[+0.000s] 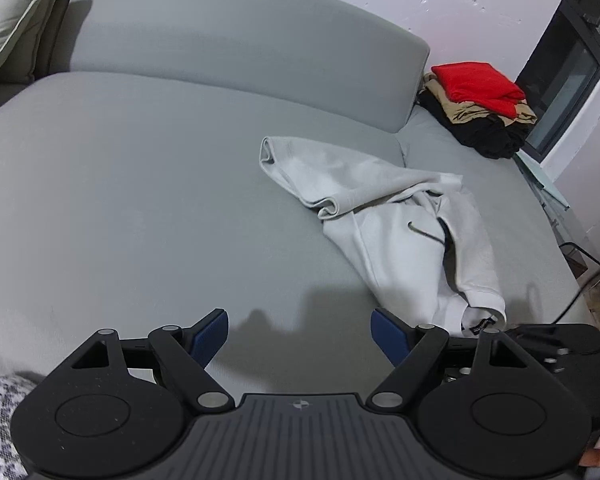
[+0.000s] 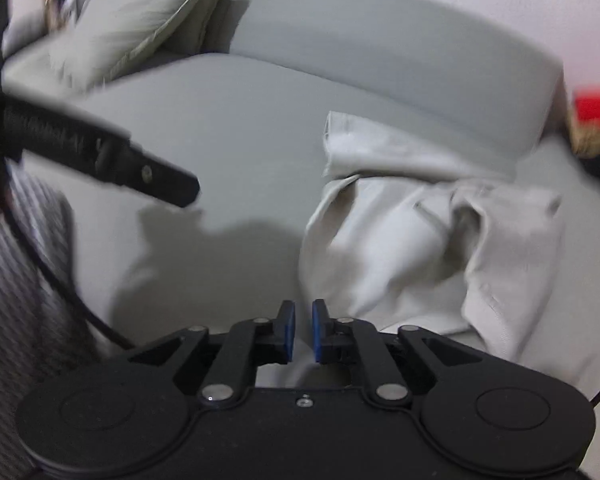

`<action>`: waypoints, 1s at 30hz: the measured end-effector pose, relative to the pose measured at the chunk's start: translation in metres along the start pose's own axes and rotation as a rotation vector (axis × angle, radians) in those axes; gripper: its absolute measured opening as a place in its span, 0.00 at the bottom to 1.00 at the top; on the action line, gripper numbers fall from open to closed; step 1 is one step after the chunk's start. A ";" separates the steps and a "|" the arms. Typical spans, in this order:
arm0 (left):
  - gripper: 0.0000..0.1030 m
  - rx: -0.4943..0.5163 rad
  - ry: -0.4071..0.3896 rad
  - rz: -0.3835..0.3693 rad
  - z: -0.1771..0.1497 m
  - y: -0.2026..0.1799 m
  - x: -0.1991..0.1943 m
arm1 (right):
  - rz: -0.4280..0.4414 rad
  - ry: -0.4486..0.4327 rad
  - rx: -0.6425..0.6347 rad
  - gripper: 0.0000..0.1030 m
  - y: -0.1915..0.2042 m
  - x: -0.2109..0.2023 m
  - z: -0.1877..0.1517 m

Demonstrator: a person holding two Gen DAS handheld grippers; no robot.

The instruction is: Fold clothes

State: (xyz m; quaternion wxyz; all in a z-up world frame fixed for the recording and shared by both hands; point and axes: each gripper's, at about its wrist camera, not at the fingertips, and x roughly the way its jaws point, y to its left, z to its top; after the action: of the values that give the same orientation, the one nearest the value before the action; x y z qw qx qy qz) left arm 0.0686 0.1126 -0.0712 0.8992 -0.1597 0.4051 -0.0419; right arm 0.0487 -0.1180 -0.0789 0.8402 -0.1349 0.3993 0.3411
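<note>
A light grey sweatshirt lies crumpled on the grey sofa seat, right of centre. My left gripper is open and empty, hovering above bare seat, with the garment's hem just past its right finger. In the blurred right wrist view the same sweatshirt fills the right half. My right gripper has its blue pads a narrow gap apart, over the garment's near edge; I cannot tell whether cloth is pinched. The left gripper's body crosses the left side.
A stack of folded clothes with a red one on top sits at the sofa's far right corner by a dark window. Pale cushions lie at the far left. A black cable runs off the right edge.
</note>
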 end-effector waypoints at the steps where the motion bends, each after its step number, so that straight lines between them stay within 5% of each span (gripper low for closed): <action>1: 0.73 -0.006 0.001 -0.002 0.000 0.000 0.001 | -0.003 -0.034 0.048 0.38 -0.007 -0.010 0.001; 6: 0.59 0.010 -0.031 -0.016 0.009 -0.016 0.012 | -0.047 -0.206 0.333 0.48 -0.052 -0.063 0.002; 9: 0.59 0.106 -0.035 -0.011 0.015 -0.039 0.025 | -0.058 -0.283 0.524 0.53 -0.090 -0.086 -0.006; 15: 0.61 0.031 0.032 0.008 0.021 -0.048 0.054 | -0.111 -0.391 0.734 0.55 -0.137 -0.075 -0.049; 21: 0.59 -0.062 0.101 0.027 0.027 -0.055 0.084 | -0.107 -0.447 0.892 0.55 -0.157 -0.048 -0.082; 25: 0.42 -0.124 0.146 0.039 0.031 -0.060 0.104 | -0.081 -0.464 0.939 0.55 -0.168 -0.042 -0.087; 30: 0.36 -0.091 0.157 0.049 0.032 -0.069 0.118 | -0.052 -0.461 0.952 0.55 -0.170 -0.041 -0.092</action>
State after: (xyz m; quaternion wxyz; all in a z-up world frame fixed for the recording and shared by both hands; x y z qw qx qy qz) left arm 0.1746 0.0315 -0.1136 0.8572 -0.1865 0.4798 -0.0139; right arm 0.0927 -0.3076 -0.1147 0.8827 0.3304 0.3113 0.1219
